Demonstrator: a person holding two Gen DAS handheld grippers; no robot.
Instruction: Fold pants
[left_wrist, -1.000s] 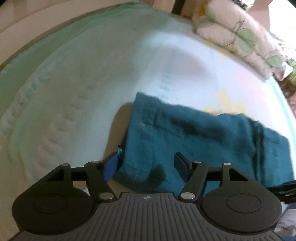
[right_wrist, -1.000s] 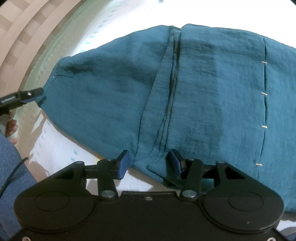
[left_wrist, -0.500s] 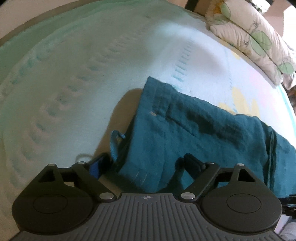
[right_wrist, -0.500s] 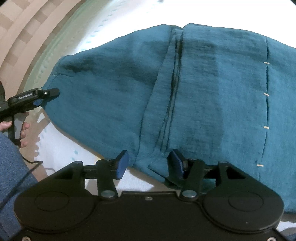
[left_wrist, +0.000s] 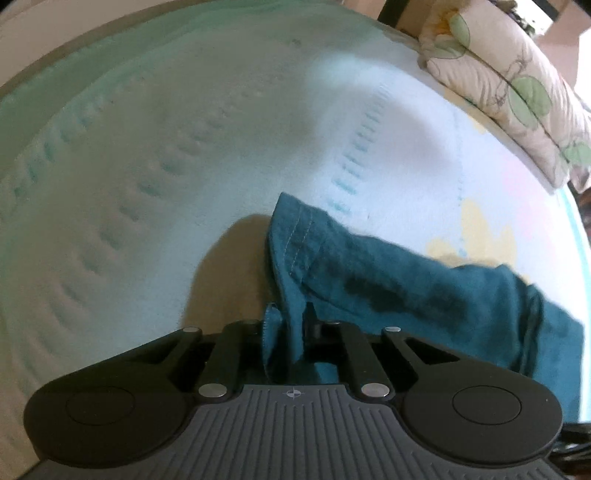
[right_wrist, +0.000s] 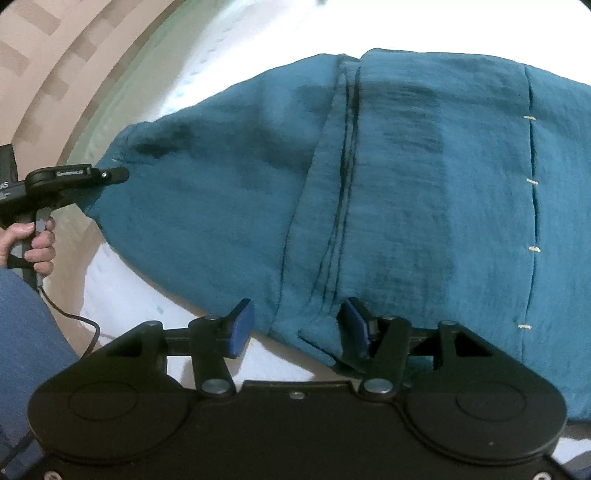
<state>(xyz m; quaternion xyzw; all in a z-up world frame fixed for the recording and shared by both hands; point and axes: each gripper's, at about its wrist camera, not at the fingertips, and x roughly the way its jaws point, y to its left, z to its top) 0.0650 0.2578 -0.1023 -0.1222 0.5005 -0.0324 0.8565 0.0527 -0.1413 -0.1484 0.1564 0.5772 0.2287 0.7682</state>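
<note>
Teal pants (left_wrist: 388, 280) in left gripper (left_wrist: 286, 332) (label unreadable)

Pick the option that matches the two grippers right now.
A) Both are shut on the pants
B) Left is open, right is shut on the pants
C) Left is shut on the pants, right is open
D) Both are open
C: the left gripper pinches a bunched edge of the teal pants, while the right gripper stands open with cloth between its spread fingers.

A pale mint-and-white quilted bed cover (left_wrist: 192, 155) with stitched dashes and faint yellow patches filled the frame, a leaf-printed cream pillow (left_wrist: 509, 85) lay at the upper right, and beige checked floor tiles (right_wrist: 48, 62) showed at upper left.
</note>
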